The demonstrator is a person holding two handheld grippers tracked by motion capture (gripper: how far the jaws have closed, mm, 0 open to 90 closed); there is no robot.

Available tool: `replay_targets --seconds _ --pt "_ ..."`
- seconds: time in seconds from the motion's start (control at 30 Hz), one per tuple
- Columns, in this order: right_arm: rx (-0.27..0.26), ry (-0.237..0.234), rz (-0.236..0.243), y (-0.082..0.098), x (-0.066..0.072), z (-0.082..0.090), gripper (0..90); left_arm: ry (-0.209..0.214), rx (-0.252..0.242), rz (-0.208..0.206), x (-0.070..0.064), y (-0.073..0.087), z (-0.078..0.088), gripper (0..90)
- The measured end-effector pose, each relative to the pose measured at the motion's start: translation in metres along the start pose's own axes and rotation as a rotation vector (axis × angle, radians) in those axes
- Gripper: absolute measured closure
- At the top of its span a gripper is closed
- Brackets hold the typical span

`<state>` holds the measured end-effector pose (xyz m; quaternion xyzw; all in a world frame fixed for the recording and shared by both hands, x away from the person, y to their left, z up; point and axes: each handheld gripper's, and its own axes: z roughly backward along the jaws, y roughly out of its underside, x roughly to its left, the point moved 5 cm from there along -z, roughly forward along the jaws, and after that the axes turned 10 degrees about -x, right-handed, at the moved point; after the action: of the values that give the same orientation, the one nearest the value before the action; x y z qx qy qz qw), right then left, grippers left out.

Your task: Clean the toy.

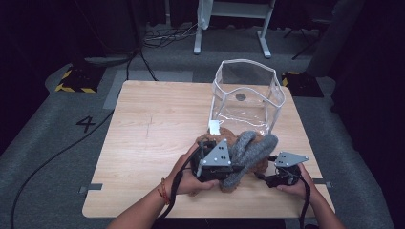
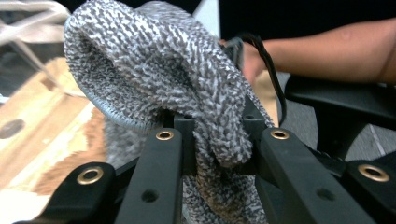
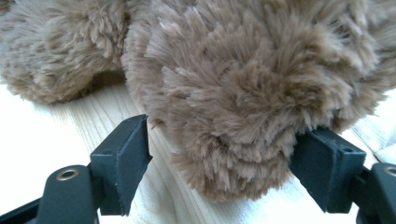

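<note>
Fig.: our left gripper, jaws pinched on the grey knit scarf, holds it up off the brown plush toy on the table. Our right gripper stands wide around a plush limb, prob. to steady it; grip unconfirmed.

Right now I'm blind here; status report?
Left tongs shut on grey knitted scarf. Right tongs open around brown plush toy. Nothing in the way.
</note>
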<state>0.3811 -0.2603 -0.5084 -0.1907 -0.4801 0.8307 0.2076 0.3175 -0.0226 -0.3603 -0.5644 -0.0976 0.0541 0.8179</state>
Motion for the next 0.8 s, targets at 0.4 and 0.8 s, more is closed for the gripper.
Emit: replay_targets --seconds 0.4,0.8 --pt "0.005 0.012 -0.003 0.003 -0.004 0.000 25.6 -0.017 0.291 -0.002 -0.026 0.097 -0.054 76.2" --pt "0.019 0.027 -0.019 0.008 -0.014 0.004 25.2 -0.130 0.242 0.086 -0.012 0.108 0.025 76.3"
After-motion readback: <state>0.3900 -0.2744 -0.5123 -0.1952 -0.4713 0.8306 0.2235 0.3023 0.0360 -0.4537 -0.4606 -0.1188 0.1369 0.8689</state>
